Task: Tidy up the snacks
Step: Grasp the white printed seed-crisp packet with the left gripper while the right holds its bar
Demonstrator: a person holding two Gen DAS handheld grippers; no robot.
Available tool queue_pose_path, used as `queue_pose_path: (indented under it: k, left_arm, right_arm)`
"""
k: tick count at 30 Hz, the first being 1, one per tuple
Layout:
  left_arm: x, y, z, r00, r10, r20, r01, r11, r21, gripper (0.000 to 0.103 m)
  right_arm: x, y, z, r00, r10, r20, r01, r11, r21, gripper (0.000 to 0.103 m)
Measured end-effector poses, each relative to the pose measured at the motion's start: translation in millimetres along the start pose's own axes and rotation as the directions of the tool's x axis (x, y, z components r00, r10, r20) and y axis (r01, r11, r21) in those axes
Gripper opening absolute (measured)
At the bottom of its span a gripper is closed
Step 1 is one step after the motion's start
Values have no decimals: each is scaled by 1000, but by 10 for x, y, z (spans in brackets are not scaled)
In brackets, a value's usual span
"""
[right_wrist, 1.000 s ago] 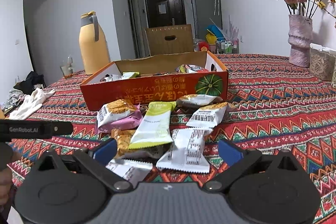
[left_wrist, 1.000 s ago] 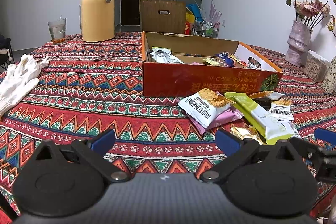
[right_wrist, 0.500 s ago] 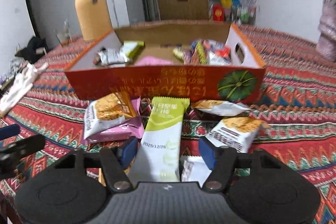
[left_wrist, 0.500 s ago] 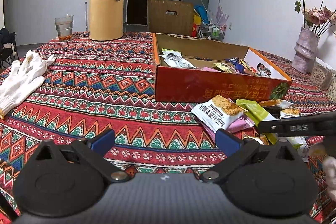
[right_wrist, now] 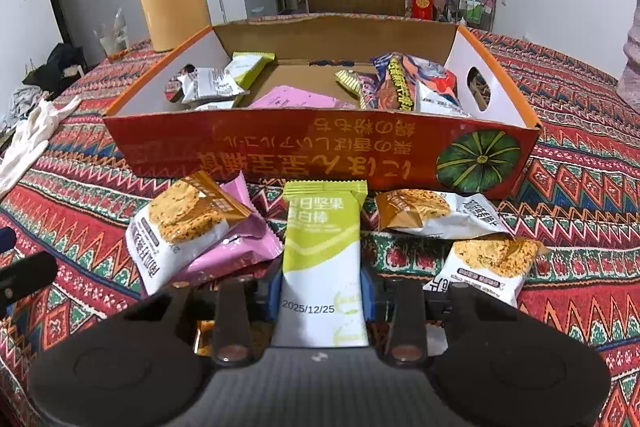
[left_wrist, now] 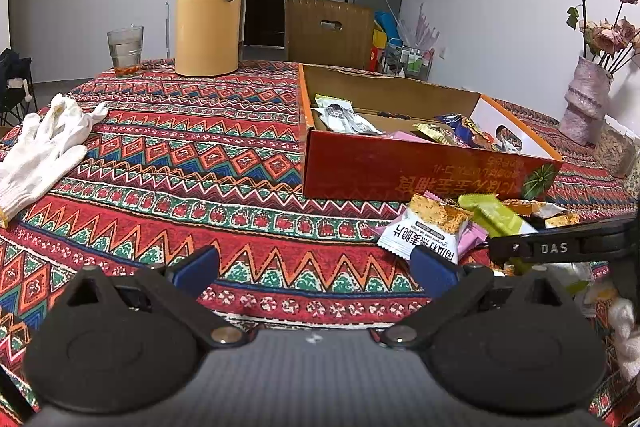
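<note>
An orange cardboard box with several snack packets inside stands on the patterned tablecloth; it also shows in the left wrist view. Loose packets lie in front of it: a green-and-white bar, a white cookie packet on a pink one, and two more cookie packets. My right gripper is shut on the green-and-white bar's near end. My left gripper is open and empty over the cloth, left of the pile.
A yellow thermos and a glass stand at the far left of the table. White gloves lie at the left edge. A vase of dried roses stands at the right. A chair is behind the table.
My right gripper moved forward and down to the pile and closed on the green-and-white bar. My left gripper drifted a little; it stays open.
</note>
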State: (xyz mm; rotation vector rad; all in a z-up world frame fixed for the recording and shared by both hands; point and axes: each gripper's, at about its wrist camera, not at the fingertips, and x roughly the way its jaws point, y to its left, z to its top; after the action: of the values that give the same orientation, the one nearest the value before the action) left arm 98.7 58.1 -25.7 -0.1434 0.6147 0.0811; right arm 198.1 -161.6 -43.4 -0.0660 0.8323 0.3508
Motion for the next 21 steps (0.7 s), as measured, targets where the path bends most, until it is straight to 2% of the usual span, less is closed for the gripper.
queue_pose_path:
  k: [5,12,21]
  left_arm:
    - [12,-23,30,1000,4,-4,-4,1000,17,103]
    - [110,-130,149,1000,28,-10,-27,997,74,103]
    - [327,-441,332,999,-22,-46,29,985,169,103]
  right_arm:
    - [-309,6,-79,990,6,140,-6,1000,-1,35]
    - [-625,-132,-234,945,3,327,-36,995,95,36]
    - [-654,-446,-333,909,-92,406,10,980,200,36]
